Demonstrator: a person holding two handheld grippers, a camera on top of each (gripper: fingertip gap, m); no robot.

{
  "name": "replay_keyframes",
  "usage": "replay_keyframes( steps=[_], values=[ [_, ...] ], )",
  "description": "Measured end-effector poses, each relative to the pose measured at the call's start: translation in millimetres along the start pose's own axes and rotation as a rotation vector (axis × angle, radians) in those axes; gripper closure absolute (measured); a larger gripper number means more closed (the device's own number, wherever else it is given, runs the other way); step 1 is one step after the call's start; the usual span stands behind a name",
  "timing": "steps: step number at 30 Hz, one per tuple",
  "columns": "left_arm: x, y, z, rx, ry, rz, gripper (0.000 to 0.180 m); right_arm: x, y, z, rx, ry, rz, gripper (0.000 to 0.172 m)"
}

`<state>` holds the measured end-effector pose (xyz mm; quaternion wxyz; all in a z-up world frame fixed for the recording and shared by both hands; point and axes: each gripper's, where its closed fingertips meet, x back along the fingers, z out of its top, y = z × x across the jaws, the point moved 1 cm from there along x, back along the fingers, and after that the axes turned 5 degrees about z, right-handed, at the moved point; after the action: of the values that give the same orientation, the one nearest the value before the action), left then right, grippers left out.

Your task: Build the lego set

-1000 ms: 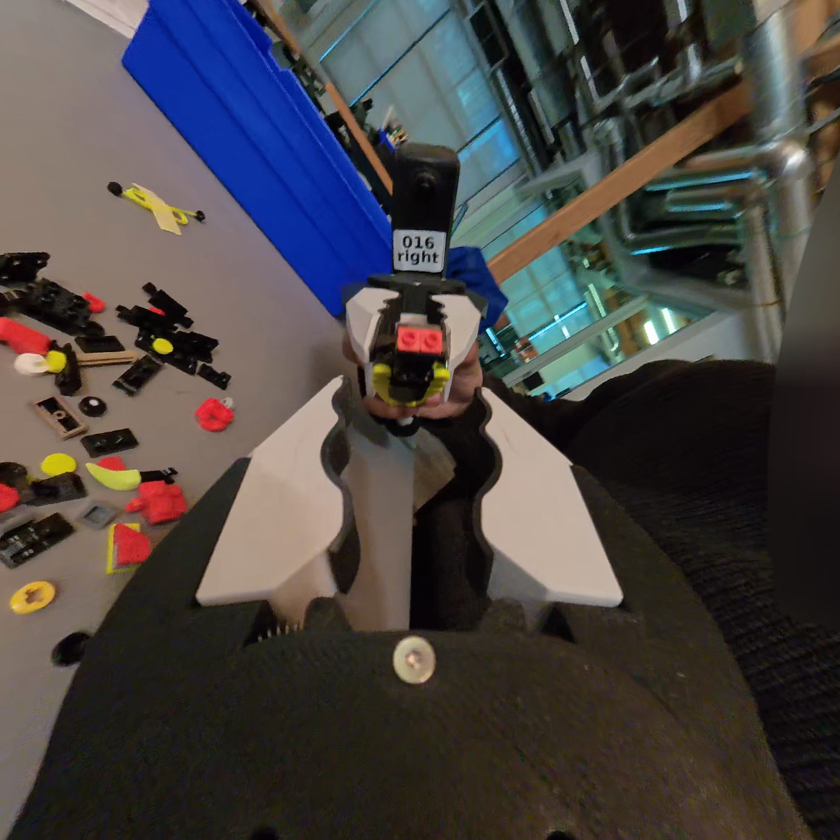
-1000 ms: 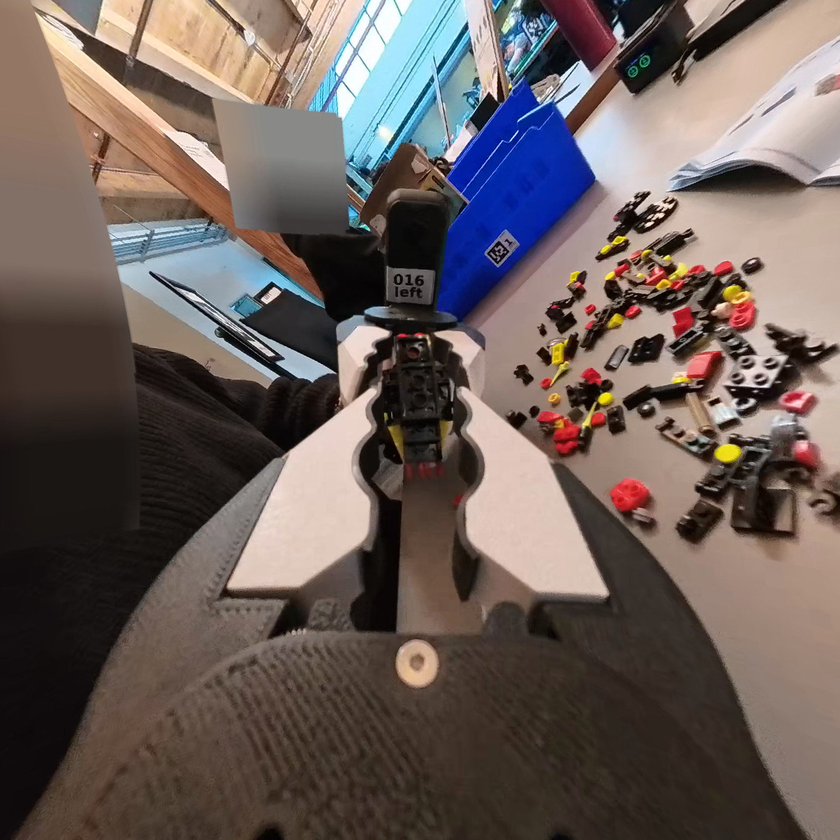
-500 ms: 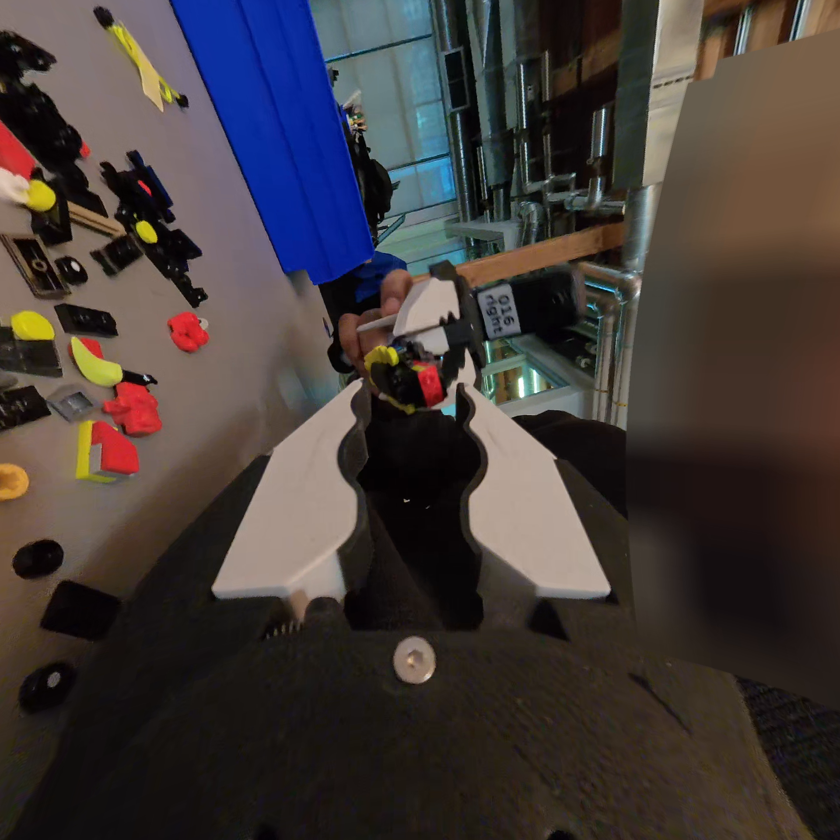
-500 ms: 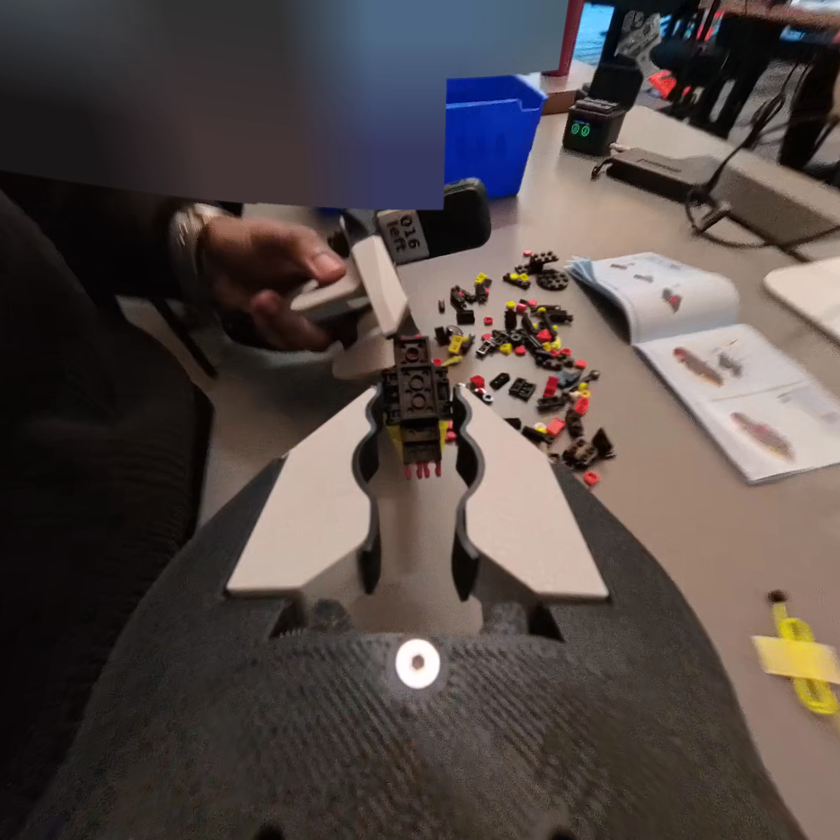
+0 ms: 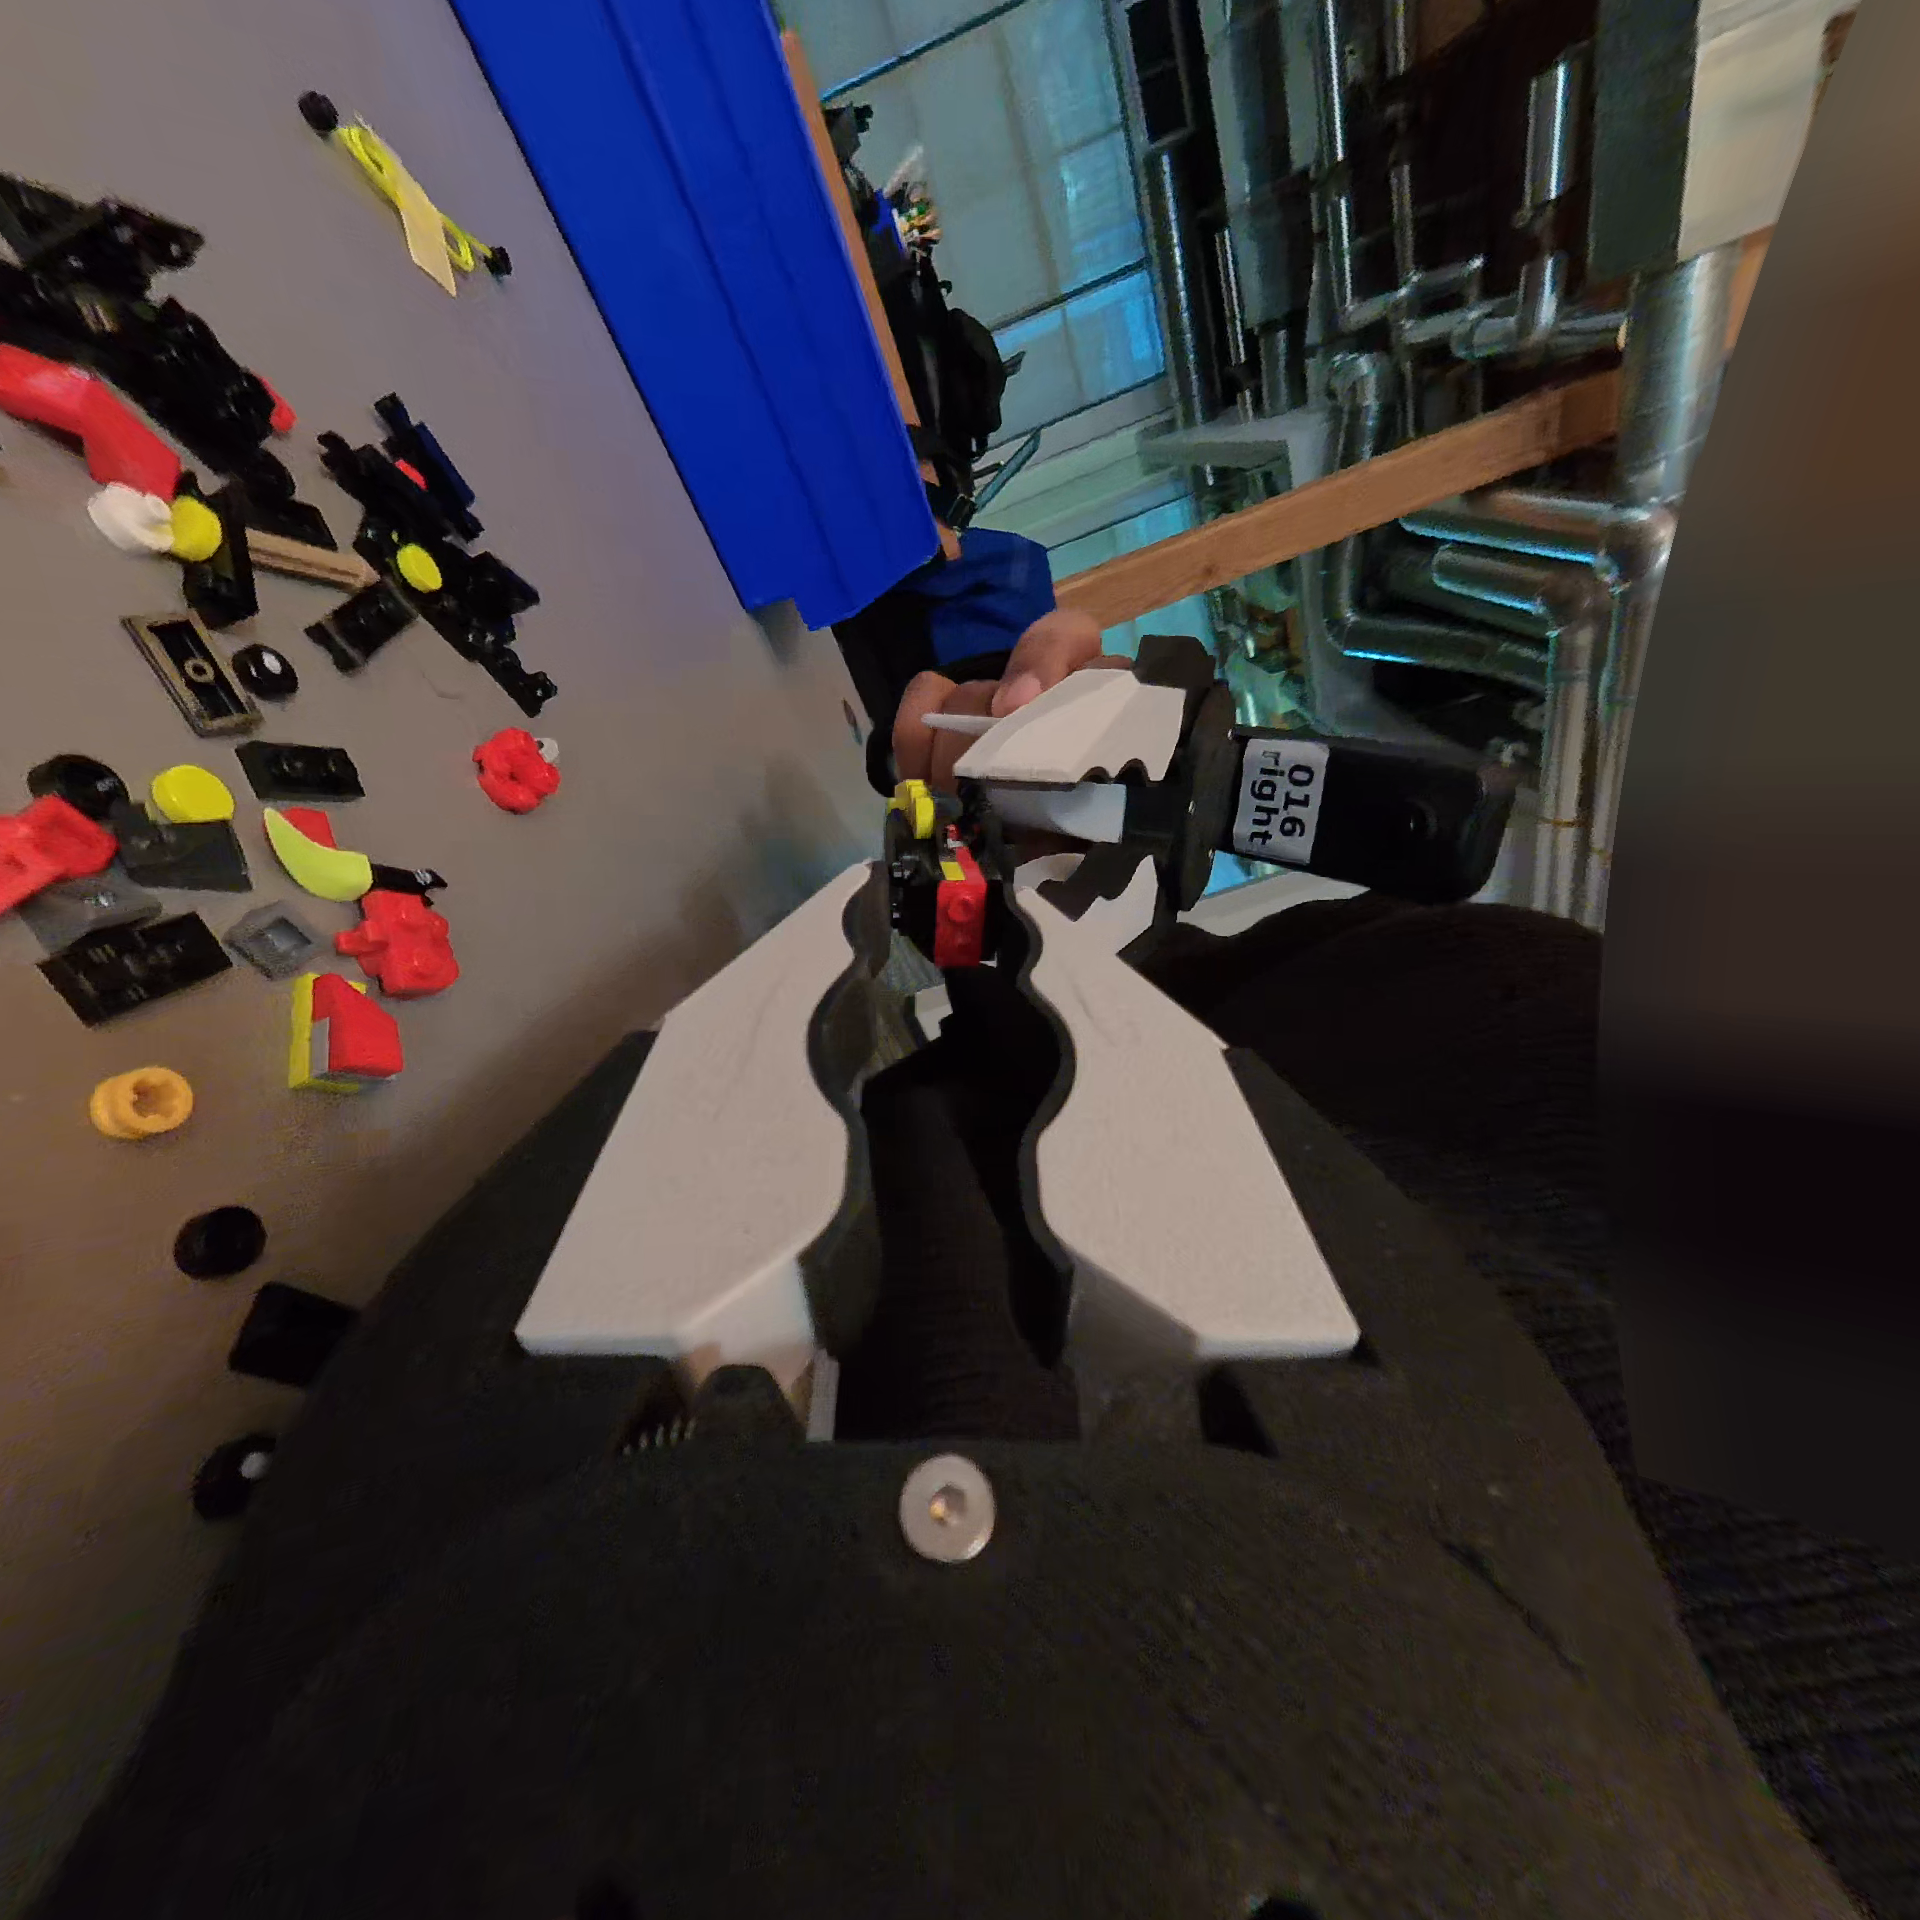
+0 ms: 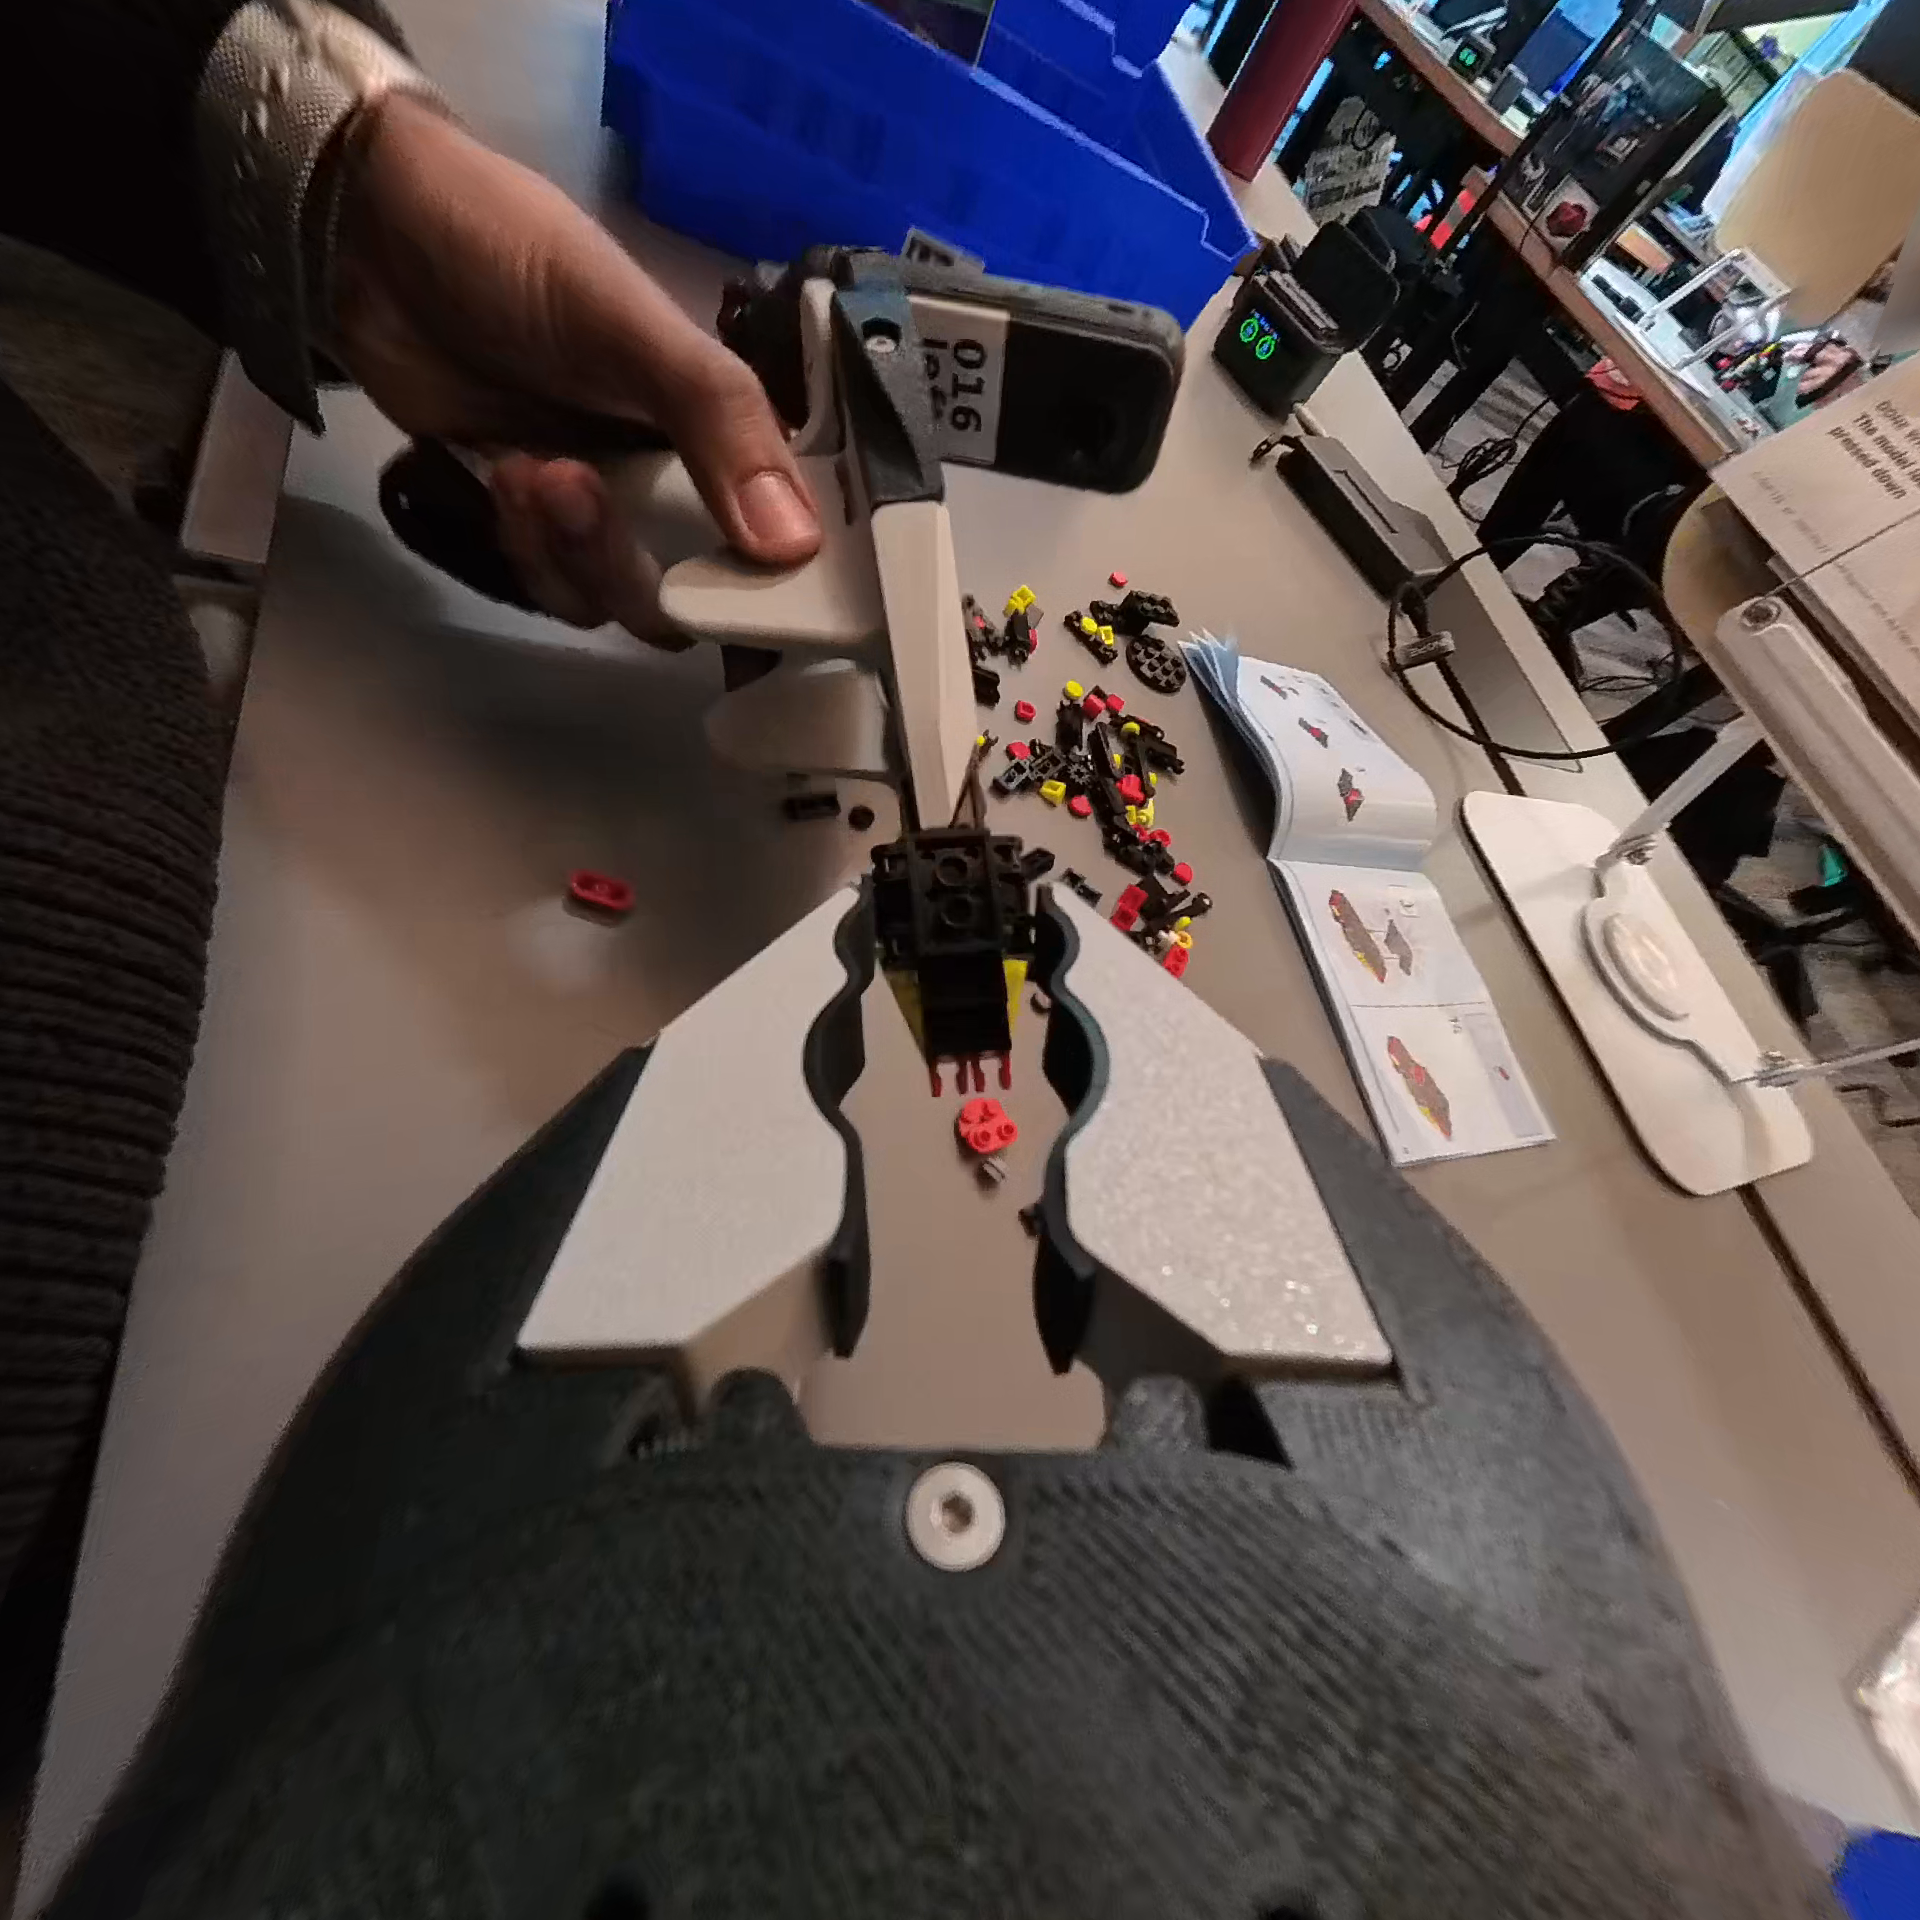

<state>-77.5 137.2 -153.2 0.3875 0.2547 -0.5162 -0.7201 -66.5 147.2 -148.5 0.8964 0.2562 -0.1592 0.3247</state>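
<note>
loose bricks (image 6: 1117,748) scattered on grey table (image 6: 416,1039) | blue bins (image 6: 883,135) at back | open booklet (image 6: 1371,914) right of bricks | charger (image 6: 1283,332) near bins

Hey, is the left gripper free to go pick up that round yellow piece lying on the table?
Probably not as things stand: the left gripper is closed around the brick model that the right gripper also holds. The yellow piece itself lies uncovered on the table.
</note>
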Motion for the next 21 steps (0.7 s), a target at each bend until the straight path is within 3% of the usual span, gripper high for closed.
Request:
replay_keyframes(
  steps=[5,10,21],
  values=[
    [5.8,10.4,9.3,-0.224,0.044,0.061,0.163,11.6,13.9,9.3,-0.283,0.166,0.068,0.135],
    [7.0,24.8,9.4,-0.477,0.05,0.115,0.163,25.7,19.7,20.1,-0.54,0.351,0.222,0.141],
    [2.4,31.0,2.4,-0.675,0.029,0.175,0.163,25.5,7.6,26.5,-0.419,0.331,0.232,0.15]
  ],
)
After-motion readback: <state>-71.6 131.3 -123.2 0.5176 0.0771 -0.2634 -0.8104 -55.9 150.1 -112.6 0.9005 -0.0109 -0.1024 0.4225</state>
